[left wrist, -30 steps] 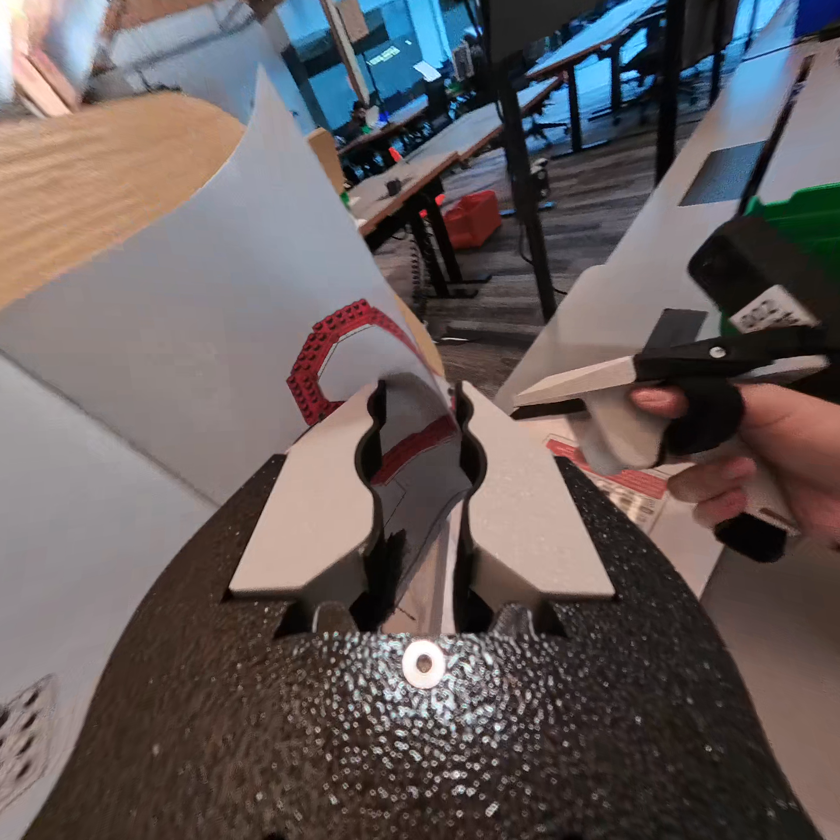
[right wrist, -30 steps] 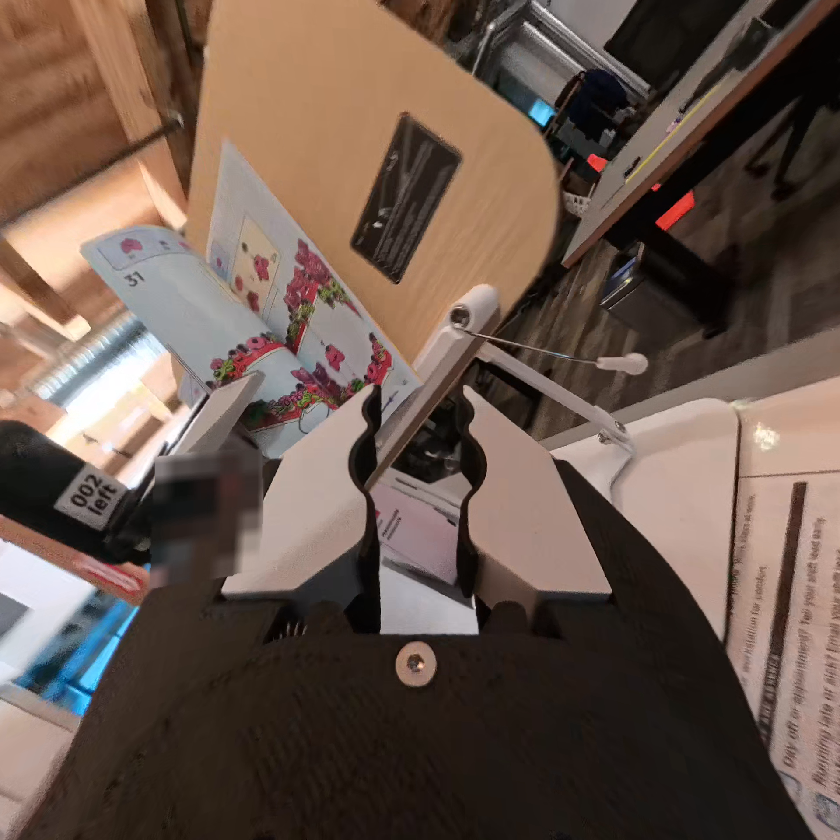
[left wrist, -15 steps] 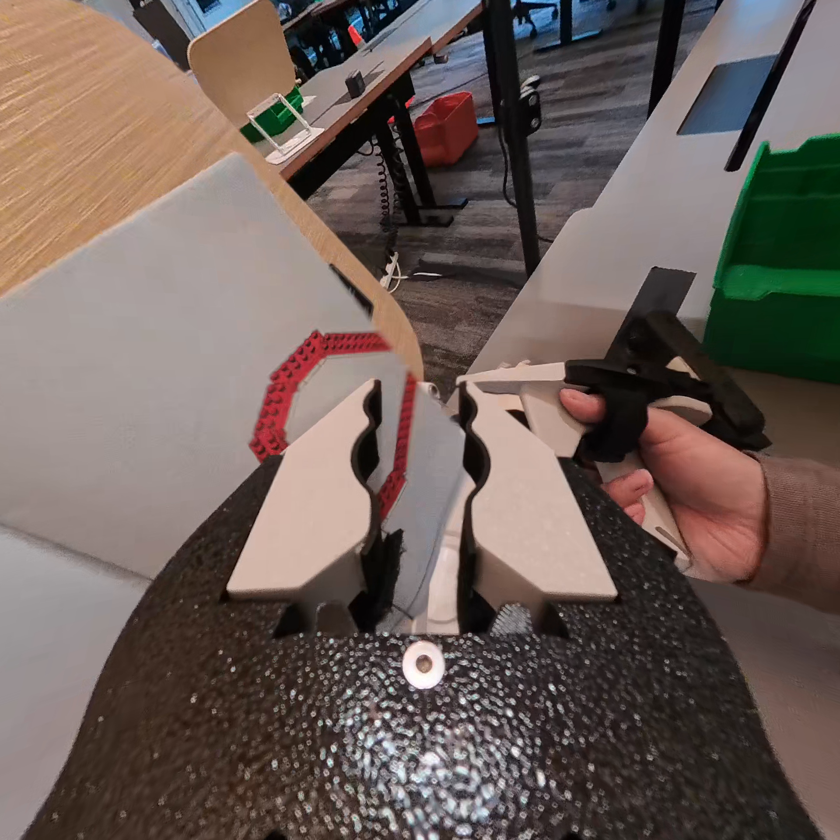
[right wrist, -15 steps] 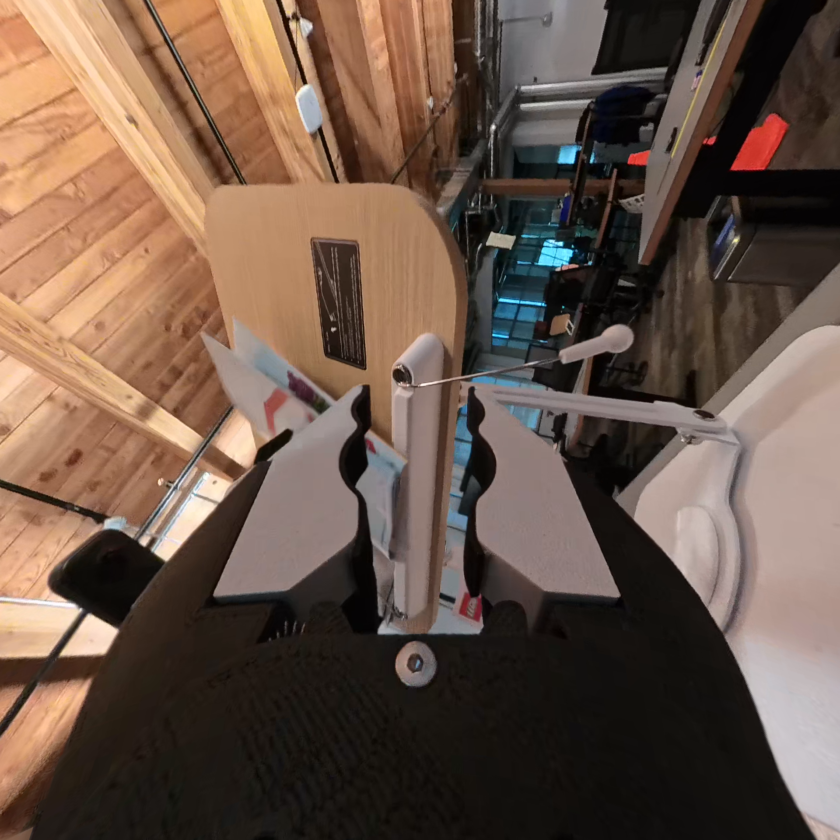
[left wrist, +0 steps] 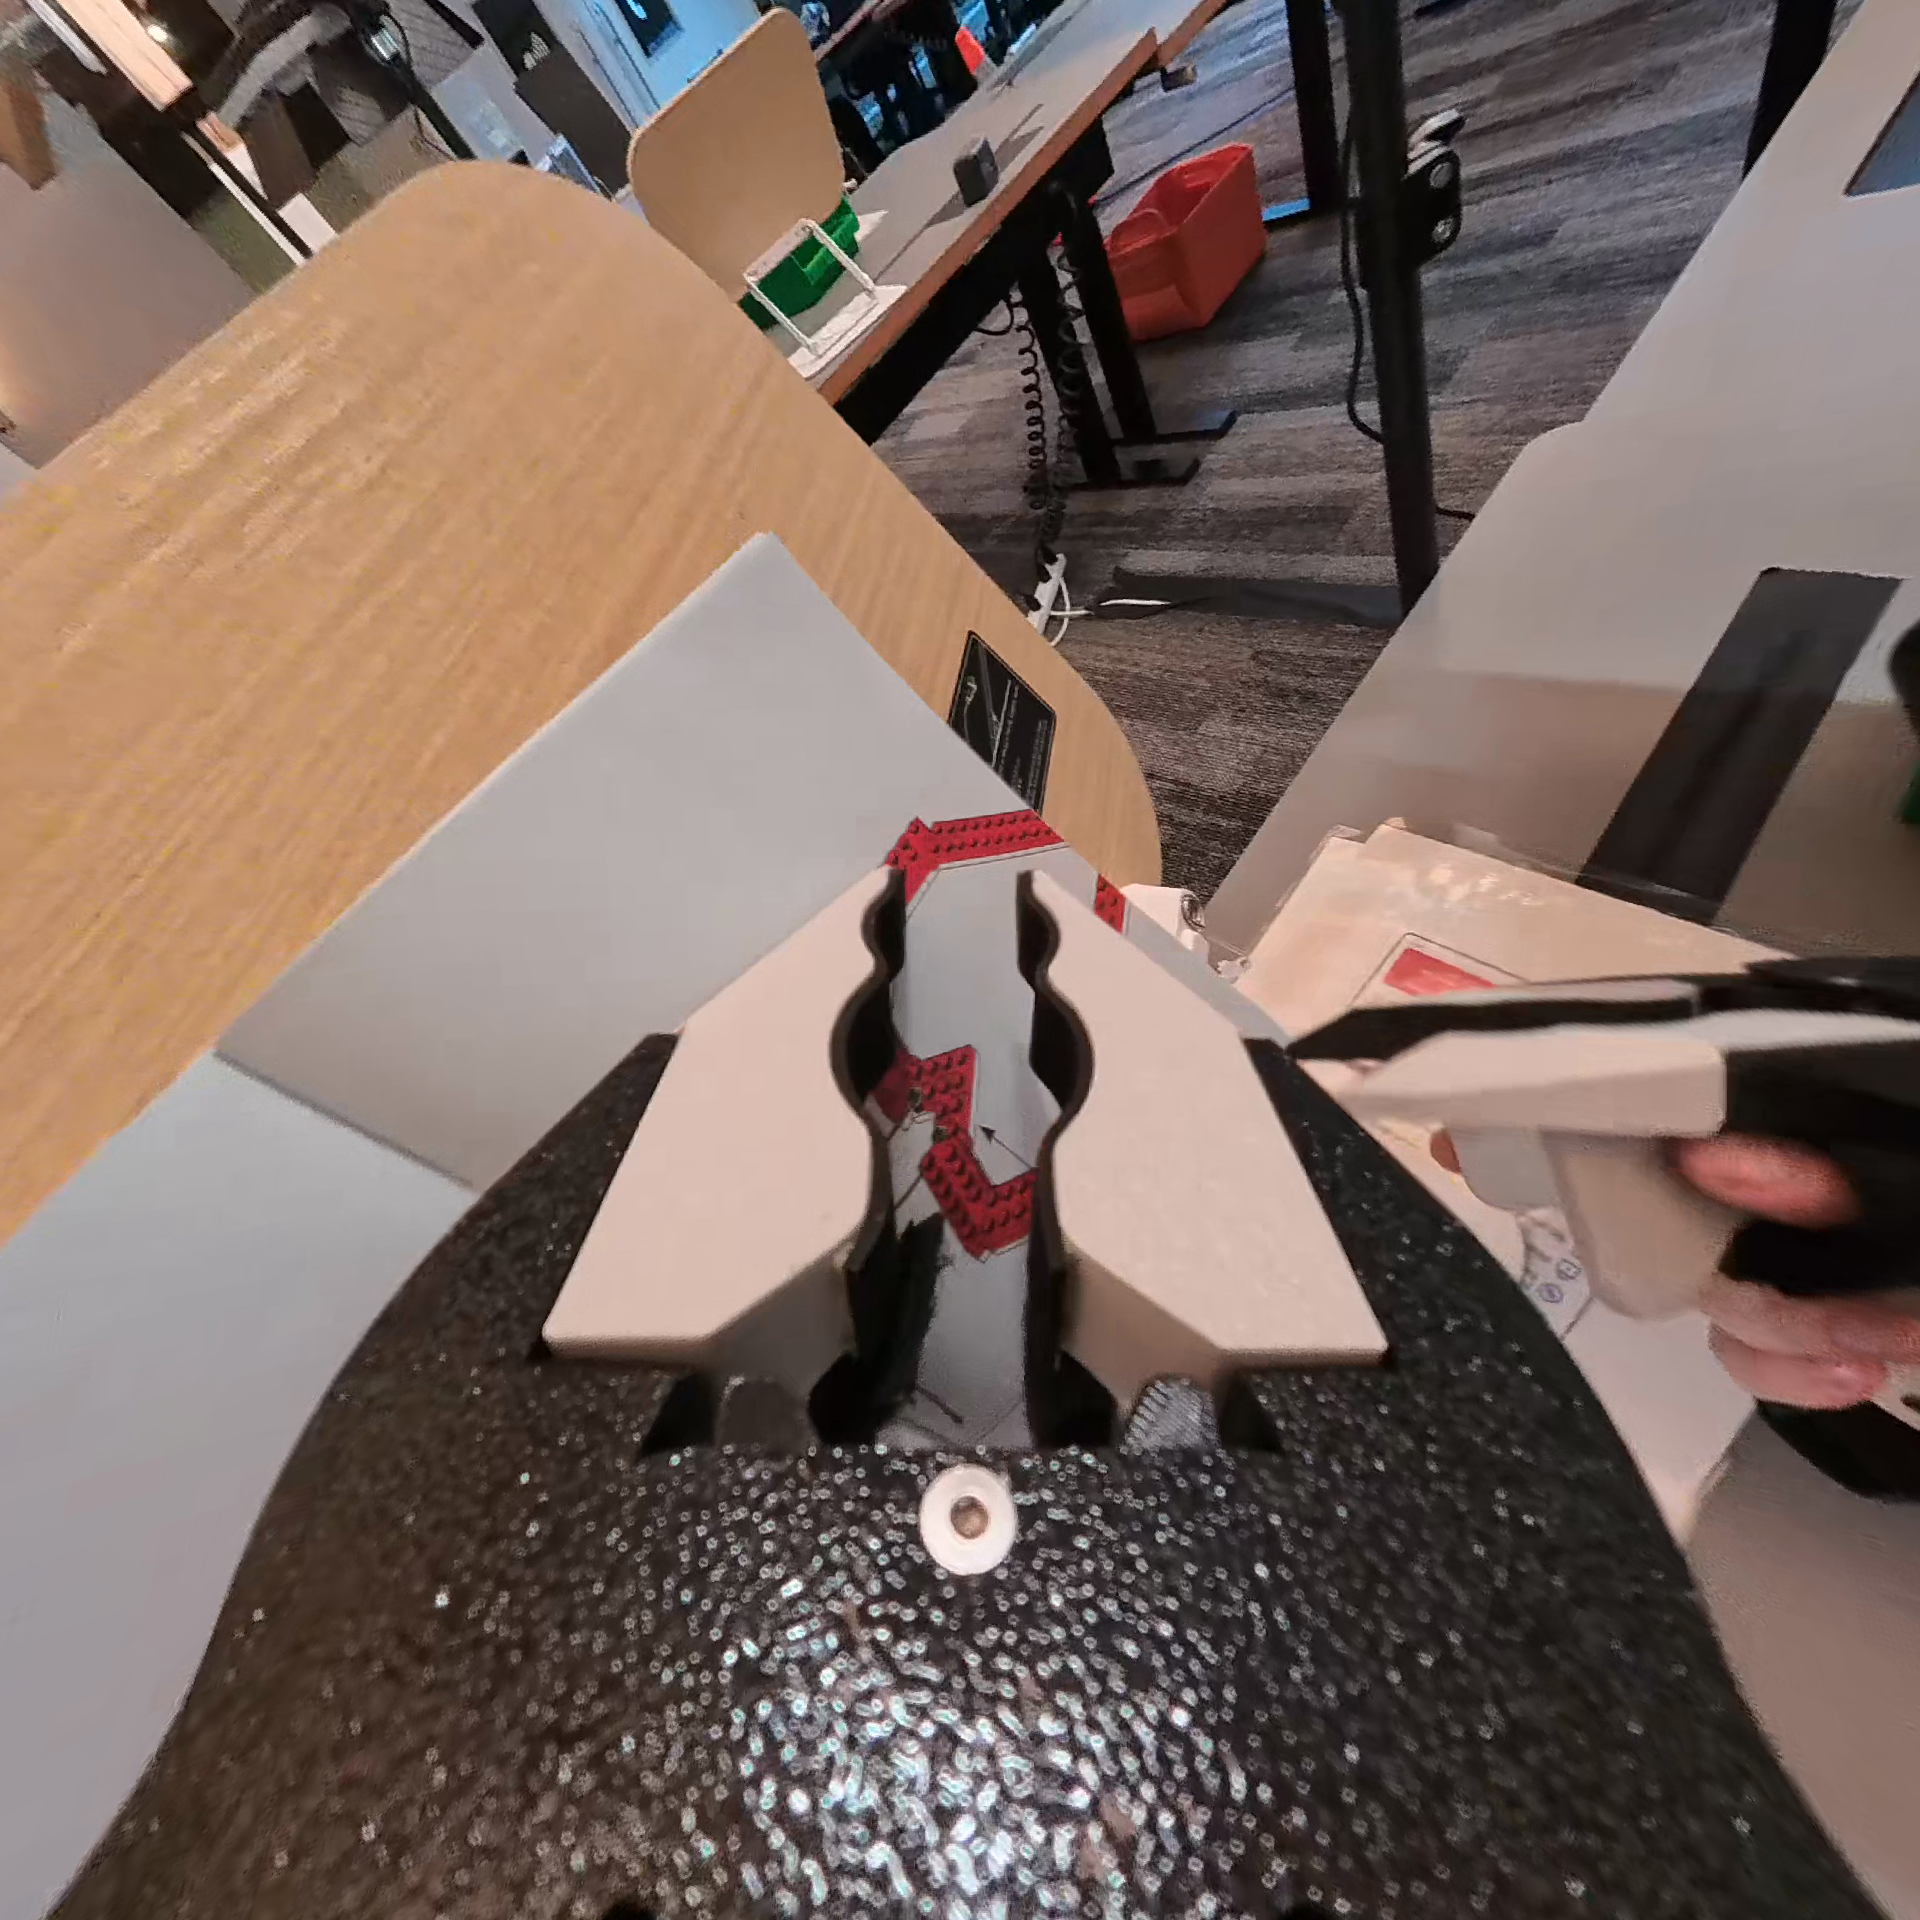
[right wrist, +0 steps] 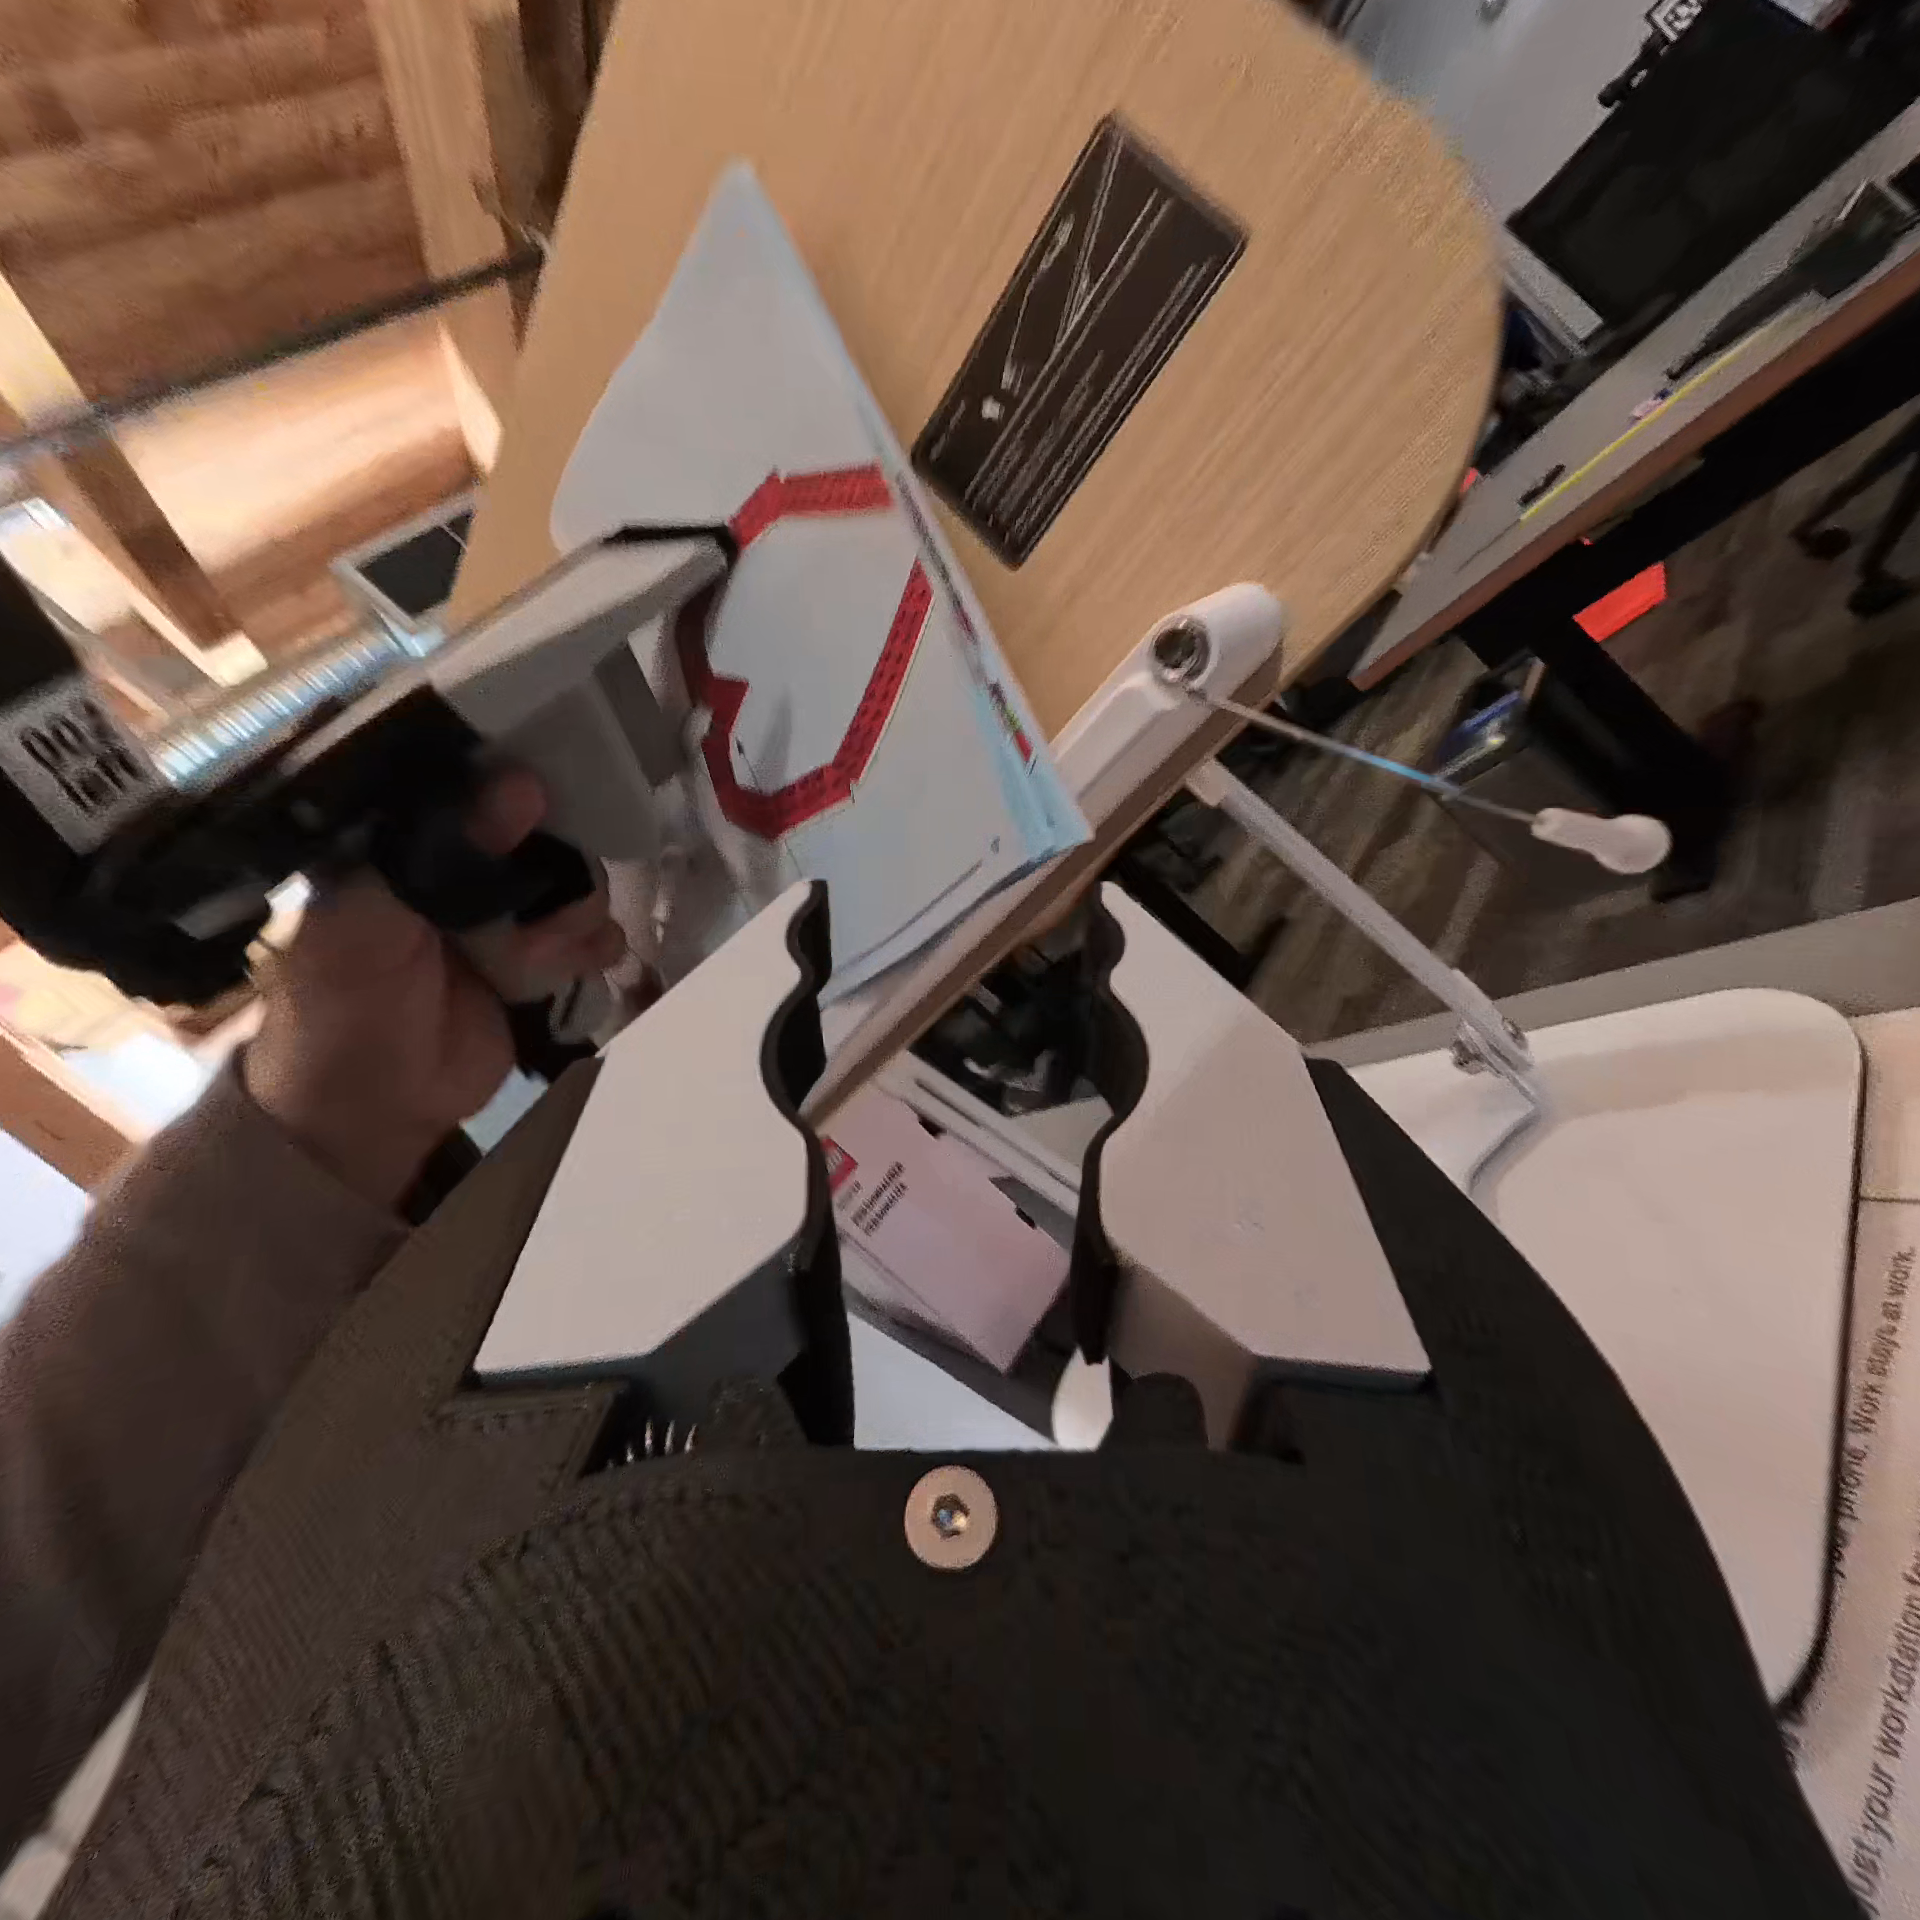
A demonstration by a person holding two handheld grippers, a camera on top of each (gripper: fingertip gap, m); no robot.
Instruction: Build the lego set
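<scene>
The instruction booklet rests open on a wooden board [left wrist: 416,468] that a white stand arm [right wrist: 1216,644] holds up. Its light blue page [left wrist: 644,935] shows a printed red brick ring; the page also shows in the right wrist view [right wrist: 821,644]. My left gripper [left wrist: 958,894] has this page between its fingers, which stand close together. The right wrist view shows it [right wrist: 686,551] at the page's outer left edge. My right gripper [right wrist: 956,904] is open and empty, with the board's lower edge just beyond its fingertips. It also shows in the left wrist view [left wrist: 1309,1049]. No loose bricks are in view.
The stand's white base [right wrist: 1662,1195] sits on the table at right, next to a printed sheet [right wrist: 1881,1455]. Papers [left wrist: 1455,966] lie behind the right gripper. A black plate [right wrist: 1081,343] is fixed on the board. Desks [left wrist: 1039,135] and a red bin [left wrist: 1184,239] stand beyond.
The page that curled up between my left fingers now lies nearly flat against the board. My right gripper has swung back toward the booklet's lower edge and its jaws have widened a little.
</scene>
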